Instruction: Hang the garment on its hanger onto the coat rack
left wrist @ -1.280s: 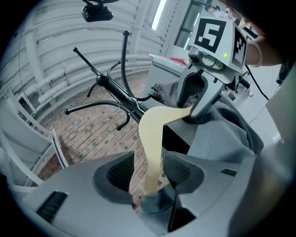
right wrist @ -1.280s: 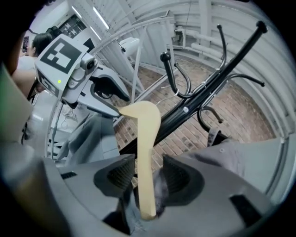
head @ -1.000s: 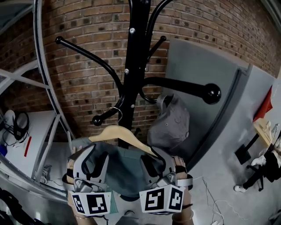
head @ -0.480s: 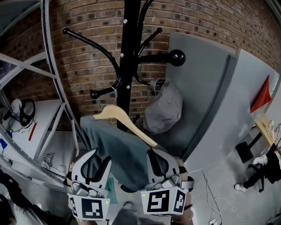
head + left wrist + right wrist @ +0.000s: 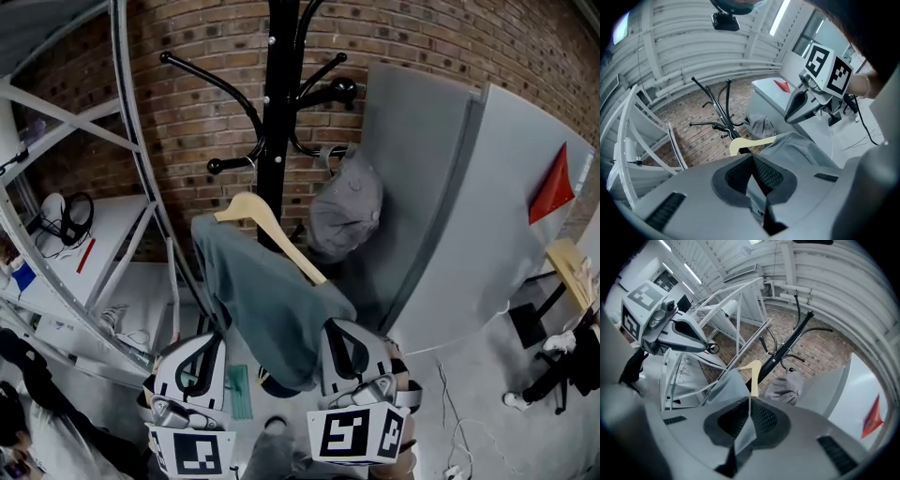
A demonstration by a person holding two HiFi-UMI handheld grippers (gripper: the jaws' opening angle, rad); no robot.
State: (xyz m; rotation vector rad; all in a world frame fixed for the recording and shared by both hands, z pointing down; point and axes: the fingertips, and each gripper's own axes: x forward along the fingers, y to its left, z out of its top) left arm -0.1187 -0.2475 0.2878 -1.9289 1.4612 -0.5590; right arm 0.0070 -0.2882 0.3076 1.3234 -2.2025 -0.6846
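The garment [image 5: 272,305] on its hanger [image 5: 258,214] hangs from the coat rack [image 5: 278,112] at 12 o'clock, so the hanging looks finished. My left fingers [image 5: 736,177] and right fingers [image 5: 733,420] have just been closing and are pressed together on nothing. Next I only need to draw back

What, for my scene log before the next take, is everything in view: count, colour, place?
coat rack: 1, black, centre, before the wall
brick wall: 1, red-brown, background
hanger: 1, pale wood, at the rack, under its lower left arm
garment: 1, grey-green, draped on the hanger
cap: 1, grey, hanging at the rack's right side
panels: 2, grey, right
triangular piece: 1, red, on the right panel
frame: 1, white metal, left
headphones: 1, black, on the white shelf, left
left gripper: 1, grey, bottom left; jaws just closed, nothing gripped
right gripper: 1, grey, bottom right; jaws just closed, nothing gripped
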